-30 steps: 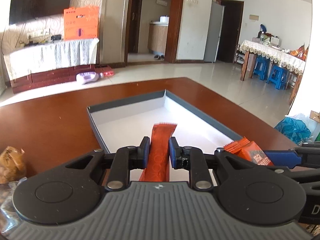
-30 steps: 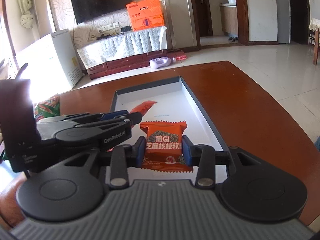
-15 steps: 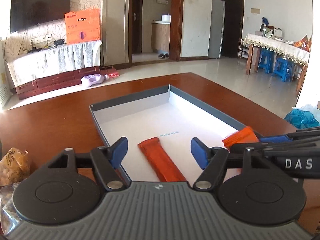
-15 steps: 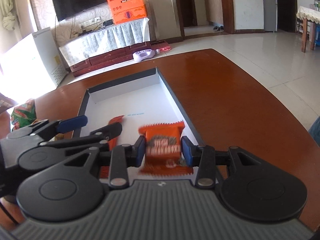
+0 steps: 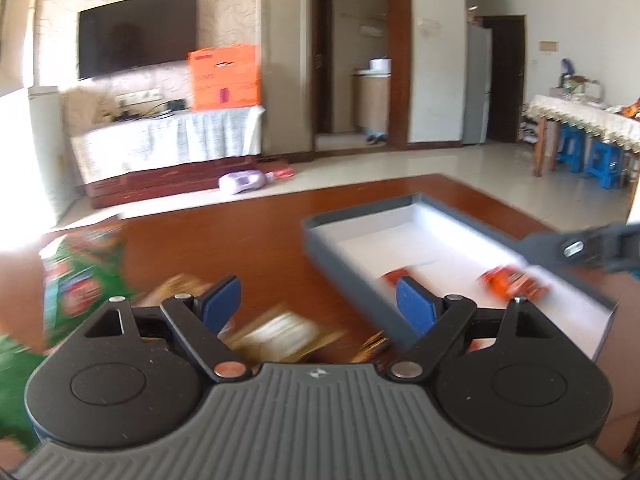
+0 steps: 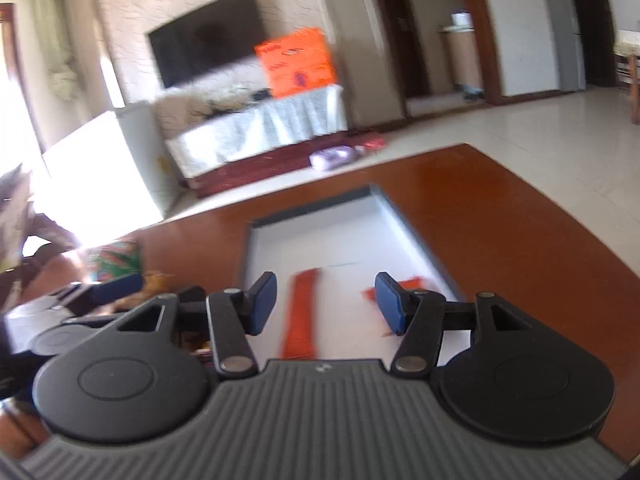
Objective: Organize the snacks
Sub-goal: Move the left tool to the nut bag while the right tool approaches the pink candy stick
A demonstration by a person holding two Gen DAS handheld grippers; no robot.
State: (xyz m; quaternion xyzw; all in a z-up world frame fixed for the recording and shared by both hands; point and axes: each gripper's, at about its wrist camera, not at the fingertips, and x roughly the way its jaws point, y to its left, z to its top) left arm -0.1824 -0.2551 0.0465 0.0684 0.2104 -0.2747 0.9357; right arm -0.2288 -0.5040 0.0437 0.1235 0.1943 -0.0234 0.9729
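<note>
Left gripper point(image 5: 318, 300): jaws just opened wide, nothing held.
Right gripper point(image 6: 326, 302): jaws just opened, nothing gripped.
Tray point(image 6: 408, 224): two orange snack packets point(image 6: 302, 316) lying inside.

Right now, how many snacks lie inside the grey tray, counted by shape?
Long orange stick packet: 1
Square orange pouch: 1
Total inside the grey tray: 2
Loose snacks on the table left of the tray are too blurred to count.
</note>
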